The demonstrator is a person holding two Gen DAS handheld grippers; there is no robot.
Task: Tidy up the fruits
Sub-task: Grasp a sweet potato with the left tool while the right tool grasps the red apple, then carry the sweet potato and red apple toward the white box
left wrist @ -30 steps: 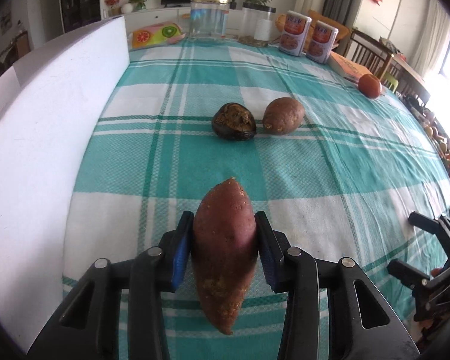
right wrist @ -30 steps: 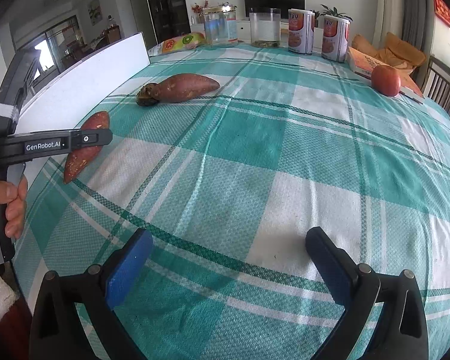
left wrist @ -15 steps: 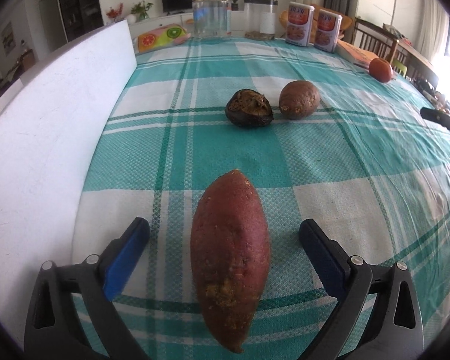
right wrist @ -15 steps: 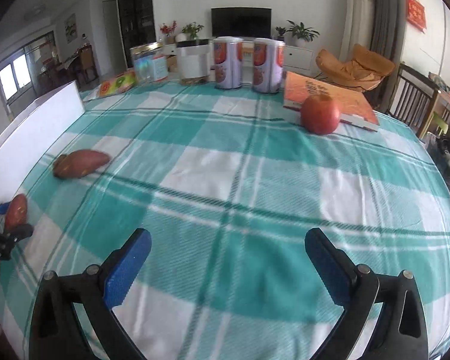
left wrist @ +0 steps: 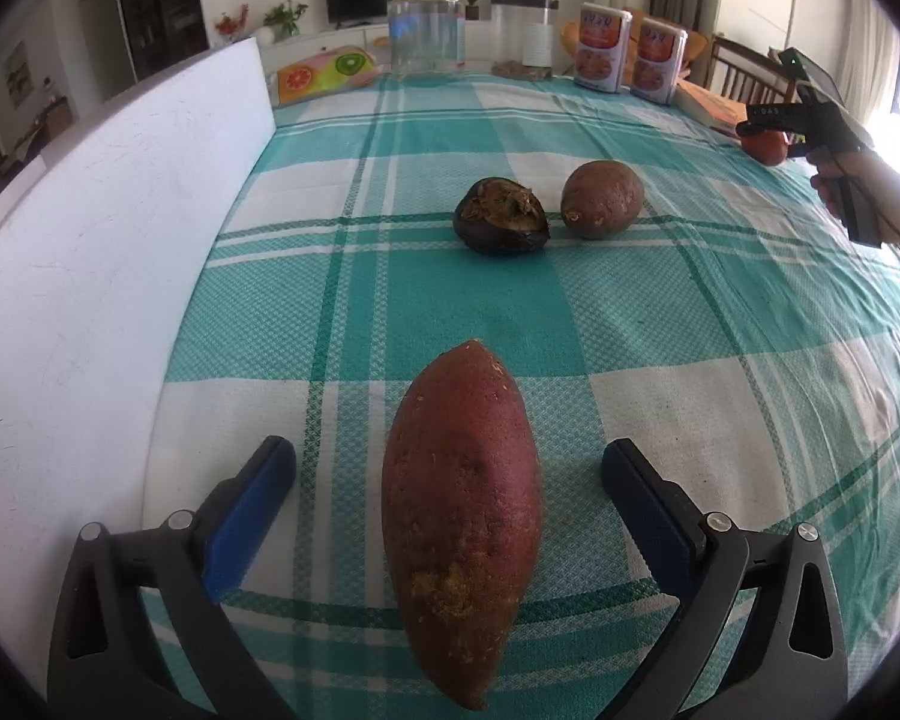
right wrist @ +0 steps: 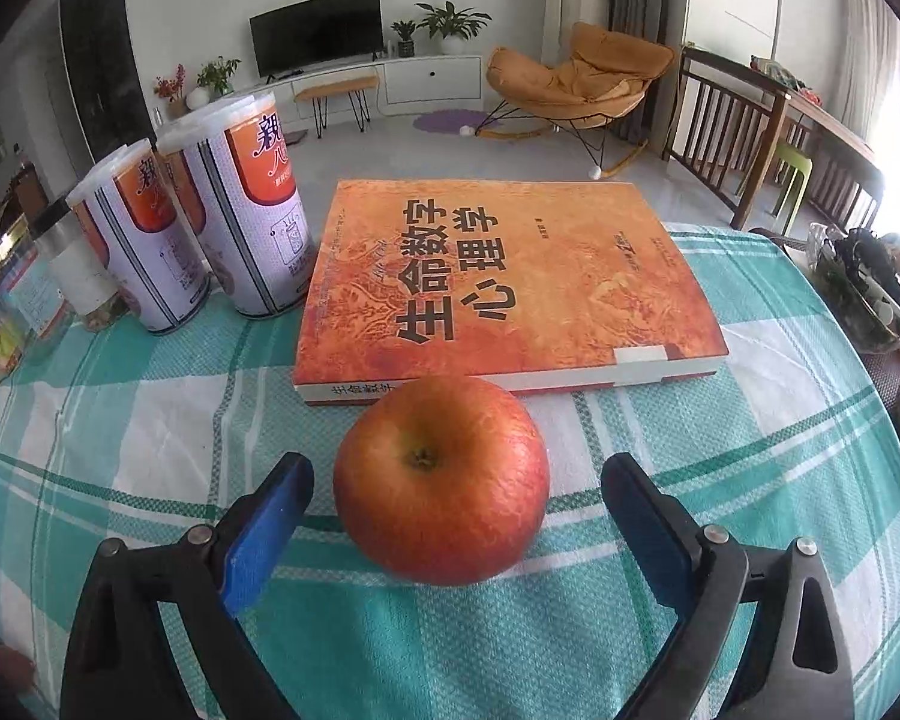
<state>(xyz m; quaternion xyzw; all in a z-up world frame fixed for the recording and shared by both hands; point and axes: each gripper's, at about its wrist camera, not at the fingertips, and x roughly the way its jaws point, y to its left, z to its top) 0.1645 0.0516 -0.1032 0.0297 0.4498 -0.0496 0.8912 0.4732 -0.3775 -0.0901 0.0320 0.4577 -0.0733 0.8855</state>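
Teal-and-white checked cloth [left wrist: 660,312] covers the table. On it the left gripper [left wrist: 450,480] stands wide open, its blue pads clear of the sweet potato [left wrist: 462,510] lying lengthwise between them. Farther off sit a dark shrivelled fruit [left wrist: 501,223] and a brown one [left wrist: 601,199], close together. The right gripper [right wrist: 457,501] is closing around a red apple [right wrist: 441,480], pads not yet touching it. Just behind the apple lies an orange book [right wrist: 510,276], with two cans [right wrist: 210,222] to its left.
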